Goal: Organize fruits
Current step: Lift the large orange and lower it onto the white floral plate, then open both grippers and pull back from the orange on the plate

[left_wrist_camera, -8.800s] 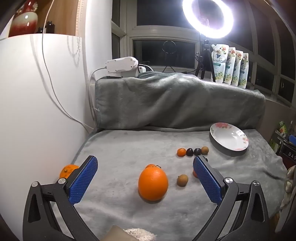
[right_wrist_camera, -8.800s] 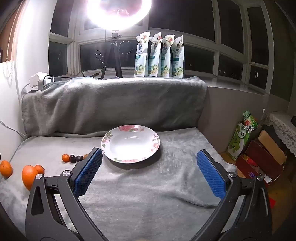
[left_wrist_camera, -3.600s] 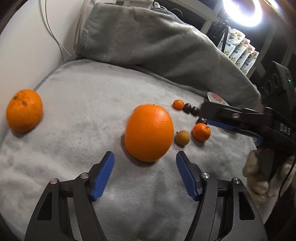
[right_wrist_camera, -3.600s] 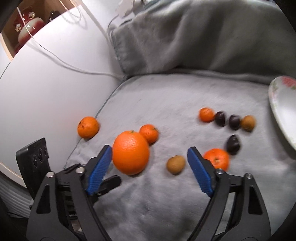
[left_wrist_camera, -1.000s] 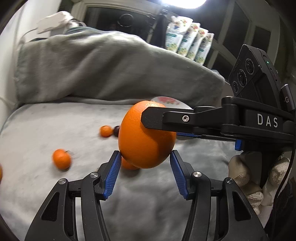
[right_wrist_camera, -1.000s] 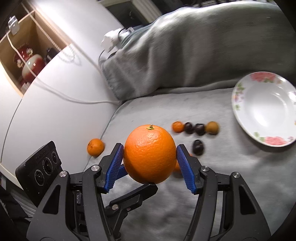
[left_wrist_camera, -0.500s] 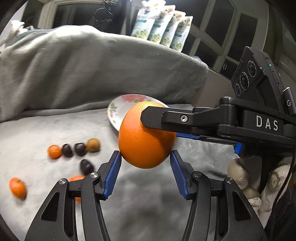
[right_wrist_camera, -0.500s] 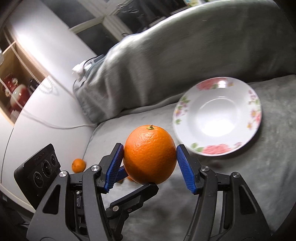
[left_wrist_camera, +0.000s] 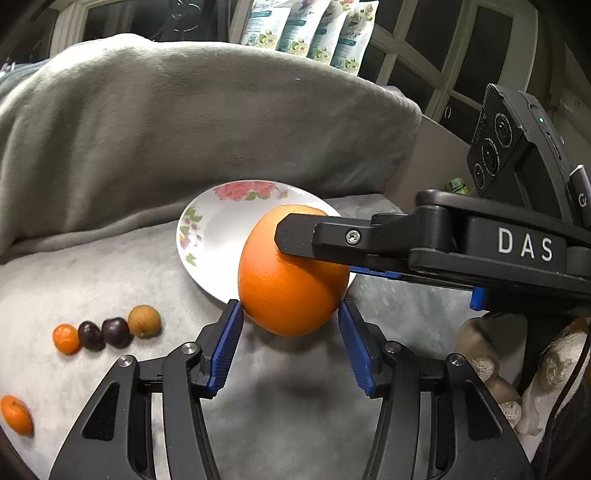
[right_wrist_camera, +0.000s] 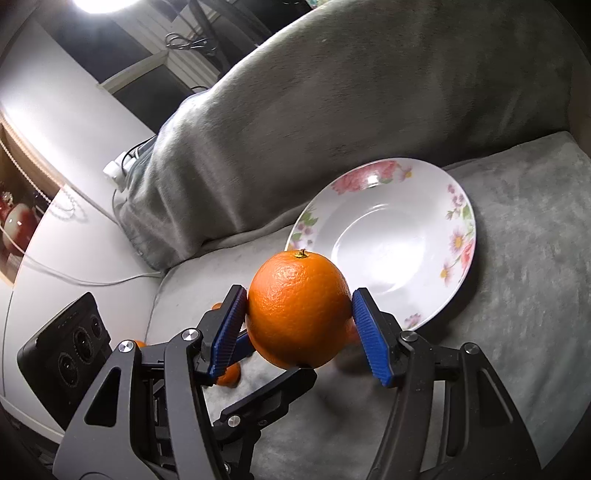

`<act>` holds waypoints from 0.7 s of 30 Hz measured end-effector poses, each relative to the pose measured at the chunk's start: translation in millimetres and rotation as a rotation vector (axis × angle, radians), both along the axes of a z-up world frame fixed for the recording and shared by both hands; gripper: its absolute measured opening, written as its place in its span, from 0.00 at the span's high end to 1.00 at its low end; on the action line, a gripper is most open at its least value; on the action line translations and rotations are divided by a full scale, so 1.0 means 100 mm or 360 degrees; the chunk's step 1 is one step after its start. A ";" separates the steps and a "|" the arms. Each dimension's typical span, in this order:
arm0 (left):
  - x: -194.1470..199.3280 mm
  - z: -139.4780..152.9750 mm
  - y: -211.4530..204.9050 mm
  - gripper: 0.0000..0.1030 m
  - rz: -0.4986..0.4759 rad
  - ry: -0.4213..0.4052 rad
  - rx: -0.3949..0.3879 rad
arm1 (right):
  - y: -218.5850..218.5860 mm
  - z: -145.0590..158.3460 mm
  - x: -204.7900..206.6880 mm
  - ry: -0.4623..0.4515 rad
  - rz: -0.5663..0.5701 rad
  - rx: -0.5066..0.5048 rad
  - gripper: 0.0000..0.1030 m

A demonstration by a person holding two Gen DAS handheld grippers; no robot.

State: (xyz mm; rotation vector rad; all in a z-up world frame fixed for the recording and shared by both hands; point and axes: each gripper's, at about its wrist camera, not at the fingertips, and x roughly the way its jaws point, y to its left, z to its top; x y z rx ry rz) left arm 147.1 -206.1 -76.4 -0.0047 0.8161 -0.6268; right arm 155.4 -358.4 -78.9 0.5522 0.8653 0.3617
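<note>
A large orange (left_wrist_camera: 288, 291) hangs above the grey blanket, just in front of a white flowered plate (left_wrist_camera: 207, 229). My left gripper (left_wrist_camera: 289, 305) is shut on the orange's lower sides, blue pads pressing from left and right. My right gripper (right_wrist_camera: 300, 293) is shut on the same orange (right_wrist_camera: 299, 314); one of its black fingers (left_wrist_camera: 369, 236) crosses the fruit from the right in the left wrist view. The plate (right_wrist_camera: 458, 229) holds nothing. Left of it lie a small orange fruit (left_wrist_camera: 65, 338), two dark fruits (left_wrist_camera: 90, 335) and a brown fruit (left_wrist_camera: 144, 320) in a row.
A mandarin (left_wrist_camera: 16, 413) lies at the near left edge. A blanket-draped backrest (left_wrist_camera: 184, 110) rises behind the plate, with pouches (left_wrist_camera: 306, 33) on the sill above. A white wall (right_wrist_camera: 74, 258) bounds the left side. A gloved hand (left_wrist_camera: 487, 354) holds the right gripper.
Both grippers have carried the large orange to the right and slightly down, toward the plate. The plate now sits directly behind the orange and looks larger; the small fruits have slid leftward.
</note>
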 end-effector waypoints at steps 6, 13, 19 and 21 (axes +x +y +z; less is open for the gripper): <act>0.03 0.02 0.01 0.57 0.0036 -0.0040 0.0026 | -0.10 0.10 -0.04 -0.0073 -0.0098 0.0002 0.40; 0.01 0.07 0.11 0.57 0.0058 -0.0056 0.0028 | -0.21 0.23 -0.14 -0.0143 -0.0177 -0.0049 0.39; -0.03 0.12 0.17 0.51 0.0078 -0.0076 0.0025 | -0.23 0.29 -0.24 -0.0190 -0.0248 -0.0090 0.24; -0.05 0.14 0.21 0.42 0.0088 -0.0087 0.0020 | -0.23 0.31 -0.28 -0.0203 -0.0269 -0.0107 0.24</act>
